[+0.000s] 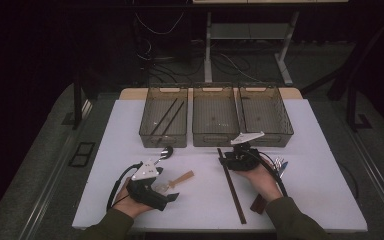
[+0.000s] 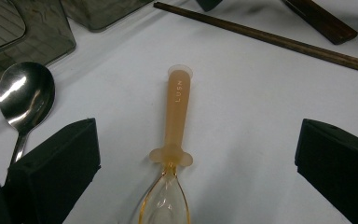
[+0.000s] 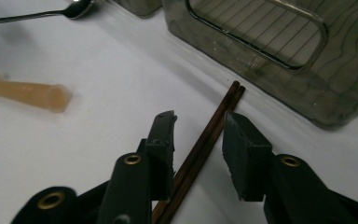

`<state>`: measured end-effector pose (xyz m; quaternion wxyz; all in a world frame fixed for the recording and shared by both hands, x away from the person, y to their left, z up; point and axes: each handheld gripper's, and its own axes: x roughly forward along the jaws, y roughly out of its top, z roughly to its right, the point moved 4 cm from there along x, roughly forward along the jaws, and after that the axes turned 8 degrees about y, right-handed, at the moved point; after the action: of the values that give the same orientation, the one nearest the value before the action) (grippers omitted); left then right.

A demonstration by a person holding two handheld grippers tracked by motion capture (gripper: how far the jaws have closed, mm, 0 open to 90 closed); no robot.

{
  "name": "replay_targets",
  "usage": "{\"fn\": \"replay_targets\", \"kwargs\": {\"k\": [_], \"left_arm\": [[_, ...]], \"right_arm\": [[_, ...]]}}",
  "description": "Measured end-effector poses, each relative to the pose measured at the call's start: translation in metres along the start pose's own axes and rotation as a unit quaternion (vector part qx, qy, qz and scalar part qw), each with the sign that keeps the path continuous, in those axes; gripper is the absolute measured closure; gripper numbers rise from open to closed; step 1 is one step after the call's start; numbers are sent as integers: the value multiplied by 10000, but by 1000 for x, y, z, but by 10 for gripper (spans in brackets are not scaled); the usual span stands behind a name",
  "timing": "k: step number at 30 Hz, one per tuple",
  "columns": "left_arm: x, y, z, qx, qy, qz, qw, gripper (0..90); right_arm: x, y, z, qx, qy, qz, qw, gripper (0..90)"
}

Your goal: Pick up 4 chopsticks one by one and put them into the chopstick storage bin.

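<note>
An amber plastic spoon (image 1: pixel 180 178) (image 2: pixel 175 116) lies on the white table, handle pointing away. My left gripper (image 1: pixel 166 186) (image 2: pixel 198 126) is open wide, one jaw on each side of the spoon's neck, touching nothing. A pair of dark wooden chopsticks (image 1: pixel 231 185) (image 3: pixel 205 135) lies lengthwise in front of the middle bin. My right gripper (image 1: pixel 226 159) (image 3: pixel 199 119) is open and straddles their far end, with a gap still showing at the right jaw. A metal spoon (image 1: pixel 166 152) (image 2: pixel 25 93) rests just left of the amber one.
Three translucent grey bins stand side by side at the back: left bin (image 1: pixel 163 117) with two chopsticks inside, middle bin (image 1: pixel 215 115), right bin (image 1: pixel 265 112). More cutlery (image 1: pixel 280 164) and a dark brown piece (image 1: pixel 257 202) lie by the right hand.
</note>
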<state>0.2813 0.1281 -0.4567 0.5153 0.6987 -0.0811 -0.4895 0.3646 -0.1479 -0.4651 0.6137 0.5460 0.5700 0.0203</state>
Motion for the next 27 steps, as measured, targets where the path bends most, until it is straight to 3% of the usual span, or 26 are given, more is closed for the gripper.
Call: {"fn": "replay_targets", "kwargs": {"k": [5, 9, 27], "left_arm": [[0, 0, -1, -5, 13, -8, 10000, 0], [0, 0, -1, -2, 15, -9, 10000, 0], [0, -1, -1, -17, 21, -33, 10000, 0]], "right_arm": [[13, 5, 5, 53, -93, -79, 9999, 678], [17, 8, 11, 38, -305, -116, 9995, 694], [25, 11, 10, -12, -342, -146, 9993, 759]]}}
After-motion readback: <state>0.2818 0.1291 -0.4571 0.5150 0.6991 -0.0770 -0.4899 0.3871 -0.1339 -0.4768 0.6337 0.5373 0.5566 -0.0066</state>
